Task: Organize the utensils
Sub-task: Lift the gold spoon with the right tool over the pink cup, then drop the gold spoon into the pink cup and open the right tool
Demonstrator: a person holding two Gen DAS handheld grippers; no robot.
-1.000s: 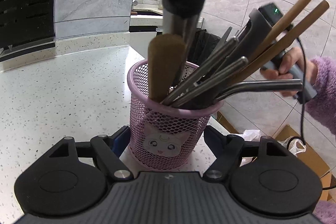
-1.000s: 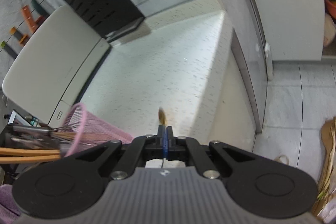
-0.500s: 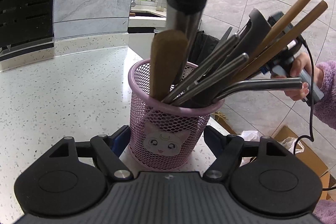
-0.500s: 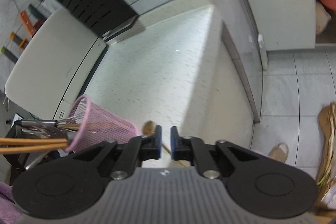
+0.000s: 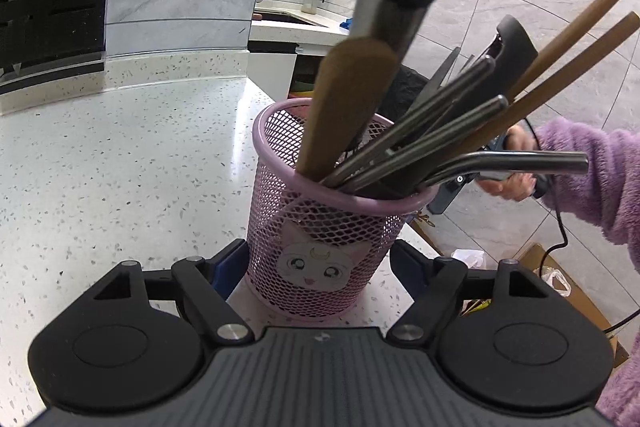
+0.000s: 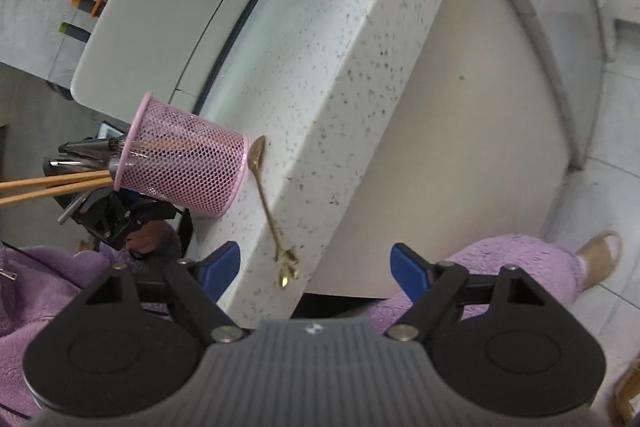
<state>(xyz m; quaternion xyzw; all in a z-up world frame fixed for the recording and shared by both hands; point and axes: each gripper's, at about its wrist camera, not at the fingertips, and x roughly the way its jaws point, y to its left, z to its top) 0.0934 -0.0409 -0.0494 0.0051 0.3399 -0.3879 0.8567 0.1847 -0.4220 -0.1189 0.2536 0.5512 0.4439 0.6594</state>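
Since a moment ago the right gripper [image 6: 316,269] has just been opening its jaws and has let go of the little gold spoon [image 6: 269,201]; its blue fingers [image 6: 222,265] now stand wide apart with nothing pressed between them. That spoon now lies flat on the white speckled counter [image 6: 320,59], close to the counter's edge and just beside the pink mesh cup [image 6: 180,163]. From the left wrist view, the left gripper [image 5: 318,263] sits at the same pink mesh cup [image 5: 320,239], one finger on each side of its bottom part, jaws spread wide; whether the pads press on the cup cannot be told. In the cup stand a wooden spatula [image 5: 344,107], two wooden chopsticks [image 5: 560,59], some metal handles [image 5: 424,123] and a bent metal straw [image 5: 520,163]. A hand [image 5: 514,179] in a fuzzy purple sleeve [image 5: 592,179] shows behind them.
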